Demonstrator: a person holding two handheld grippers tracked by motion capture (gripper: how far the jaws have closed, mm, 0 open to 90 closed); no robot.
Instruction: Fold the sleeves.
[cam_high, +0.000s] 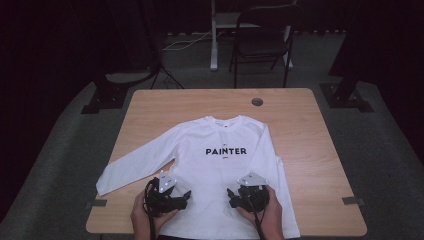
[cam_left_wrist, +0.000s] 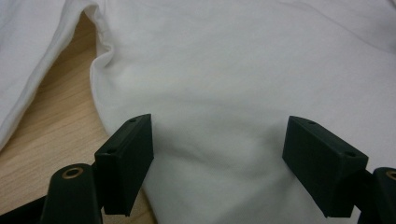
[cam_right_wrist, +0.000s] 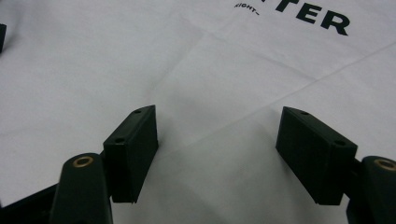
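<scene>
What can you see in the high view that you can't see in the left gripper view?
The high view alone takes in the whole white shirt with PAINTER printed on it, both hands, the right claw and a black chair behind the table. The left gripper view alone gives a close look at the left claw standing open over the cloth, and at soft wrinkles near a sleeve. Both share the shirt and the wooden table.
</scene>
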